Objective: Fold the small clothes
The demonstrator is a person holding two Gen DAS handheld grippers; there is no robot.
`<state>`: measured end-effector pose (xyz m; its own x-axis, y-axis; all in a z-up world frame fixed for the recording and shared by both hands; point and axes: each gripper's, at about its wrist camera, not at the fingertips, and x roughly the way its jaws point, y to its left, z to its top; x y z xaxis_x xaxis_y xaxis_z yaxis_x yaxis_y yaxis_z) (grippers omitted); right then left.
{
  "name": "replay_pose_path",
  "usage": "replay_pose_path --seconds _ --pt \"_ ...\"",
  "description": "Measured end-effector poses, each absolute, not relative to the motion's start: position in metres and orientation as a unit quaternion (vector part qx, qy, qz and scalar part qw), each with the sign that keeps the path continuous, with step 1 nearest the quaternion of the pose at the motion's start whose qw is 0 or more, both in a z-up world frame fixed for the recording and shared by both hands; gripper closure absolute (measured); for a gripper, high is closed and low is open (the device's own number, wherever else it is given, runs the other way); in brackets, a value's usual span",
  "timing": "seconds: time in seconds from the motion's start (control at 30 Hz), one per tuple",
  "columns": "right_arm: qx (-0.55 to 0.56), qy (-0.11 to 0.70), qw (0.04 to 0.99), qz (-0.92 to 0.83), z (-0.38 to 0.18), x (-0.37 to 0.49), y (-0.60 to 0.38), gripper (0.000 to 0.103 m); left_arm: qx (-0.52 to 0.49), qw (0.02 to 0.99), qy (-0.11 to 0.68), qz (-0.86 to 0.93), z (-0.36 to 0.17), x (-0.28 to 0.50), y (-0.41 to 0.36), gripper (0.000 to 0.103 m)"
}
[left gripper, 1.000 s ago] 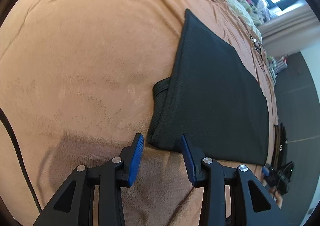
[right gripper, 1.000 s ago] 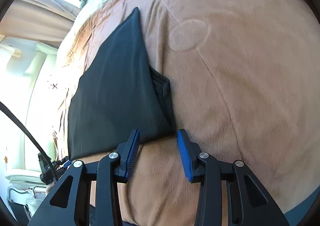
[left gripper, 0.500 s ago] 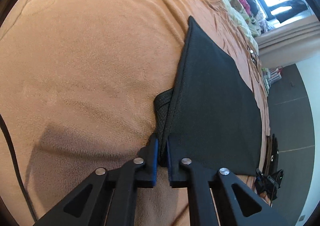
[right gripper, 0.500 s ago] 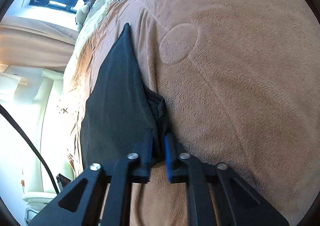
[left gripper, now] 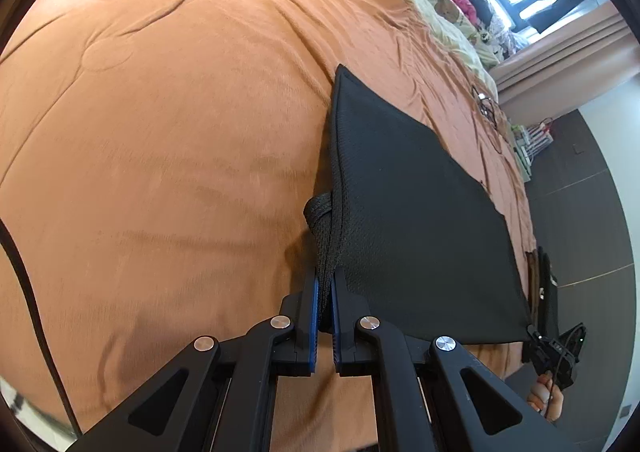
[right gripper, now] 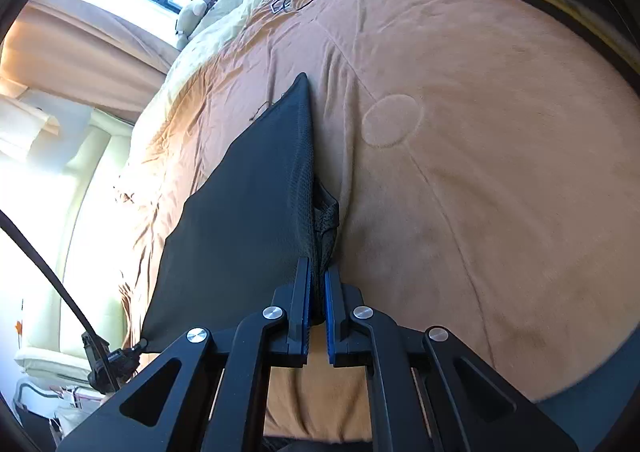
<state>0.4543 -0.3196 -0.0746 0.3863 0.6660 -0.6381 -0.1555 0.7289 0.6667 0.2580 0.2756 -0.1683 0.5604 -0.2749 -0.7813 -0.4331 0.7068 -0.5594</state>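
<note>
Both grippers, left (left gripper: 325,306) and right (right gripper: 317,302), closed since earlier, fingers now clenched on near corners of the black cloth (left gripper: 412,212) at mid-frame on the bed (left gripper: 160,132); fold step; next, carry corners to far edge.

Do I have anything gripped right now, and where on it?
Yes. The left gripper and right gripper each pinch a near corner of the black garment, bunched between the pads.
</note>
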Motion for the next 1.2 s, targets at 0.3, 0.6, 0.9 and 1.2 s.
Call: replay_pose_path --seconds 0.3,0.6,0.9,1.2 --pt "0.222 0.497 0.801 0.247 -0.061 0.431 -0.328 0.1 -0.39 0.799 0.455 0.044 -0.171 0.212 0.254 0.098" --pt "0.189 0.501 0.822 0.193 -0.058 0.404 -0.338 0.099 -0.412 0.795 0.443 0.039 -0.188 0.202 0.249 0.098" --pt "0.059 0.409 0.894 0.171 0.01 0.352 -0.29 0.099 -0.421 0.797 0.433 0.03 -0.197 0.194 0.25 0.098" --pt "-0.028 0.391 0.885 0.25 0.019 0.317 -0.195 0.099 -0.424 0.796 0.431 0.03 -0.205 0.189 0.252 0.098"
